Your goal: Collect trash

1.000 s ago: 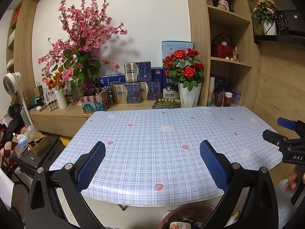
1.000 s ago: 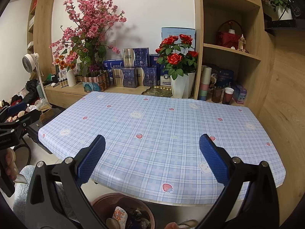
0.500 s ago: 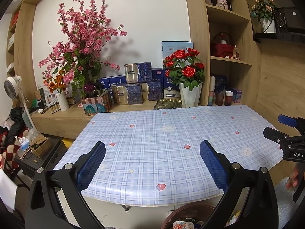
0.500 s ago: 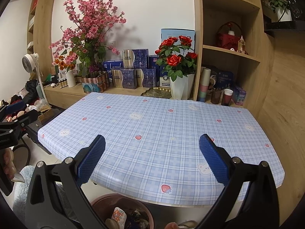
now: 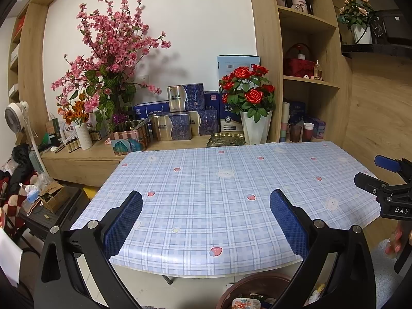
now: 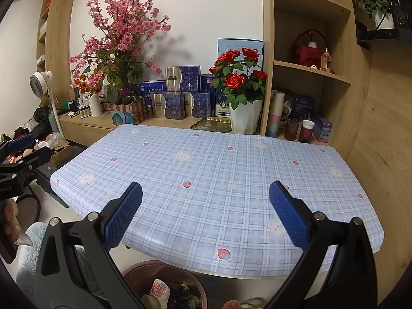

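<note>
Both grippers, left gripper (image 5: 206, 213) and right gripper (image 6: 205, 212), spread wide and empty; tablecloth (image 6: 206, 170) bare, bin (image 6: 164, 283) holds scraps, so I scan before reaching.

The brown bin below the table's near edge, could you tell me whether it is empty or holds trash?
It holds trash: in the right wrist view, the brown bin has a flowered wrapper and other scraps inside.
</note>
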`<state>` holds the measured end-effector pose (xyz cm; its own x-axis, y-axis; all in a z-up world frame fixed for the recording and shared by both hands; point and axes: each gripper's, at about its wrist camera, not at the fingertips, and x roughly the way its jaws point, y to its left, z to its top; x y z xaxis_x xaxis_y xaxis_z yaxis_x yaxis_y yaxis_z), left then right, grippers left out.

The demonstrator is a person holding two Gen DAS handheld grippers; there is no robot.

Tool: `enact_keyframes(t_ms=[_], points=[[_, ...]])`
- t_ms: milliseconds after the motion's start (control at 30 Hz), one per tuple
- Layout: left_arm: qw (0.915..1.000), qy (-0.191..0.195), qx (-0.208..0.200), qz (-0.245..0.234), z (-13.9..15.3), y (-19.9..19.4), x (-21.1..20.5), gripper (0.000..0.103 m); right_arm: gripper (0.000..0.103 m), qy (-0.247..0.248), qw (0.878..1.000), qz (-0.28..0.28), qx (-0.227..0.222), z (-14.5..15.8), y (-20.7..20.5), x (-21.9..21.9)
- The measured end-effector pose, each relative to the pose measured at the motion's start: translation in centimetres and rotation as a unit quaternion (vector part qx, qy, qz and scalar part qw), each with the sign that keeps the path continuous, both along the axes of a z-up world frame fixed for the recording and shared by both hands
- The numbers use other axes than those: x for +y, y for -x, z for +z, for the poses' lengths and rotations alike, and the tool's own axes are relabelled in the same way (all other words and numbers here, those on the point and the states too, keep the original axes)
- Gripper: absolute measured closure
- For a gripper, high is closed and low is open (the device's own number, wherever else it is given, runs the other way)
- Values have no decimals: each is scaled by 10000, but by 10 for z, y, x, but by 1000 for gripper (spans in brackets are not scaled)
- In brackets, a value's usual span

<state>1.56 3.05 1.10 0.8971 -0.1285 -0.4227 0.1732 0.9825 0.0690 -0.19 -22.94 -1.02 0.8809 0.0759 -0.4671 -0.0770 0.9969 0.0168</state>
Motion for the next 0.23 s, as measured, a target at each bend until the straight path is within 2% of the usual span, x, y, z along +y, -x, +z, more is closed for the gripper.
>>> enact_keyframes(t_ms=[233], points=[[9999,28,76,65,-5,-2,2,6,6,8,10000,0,27,-2,-1,0]])
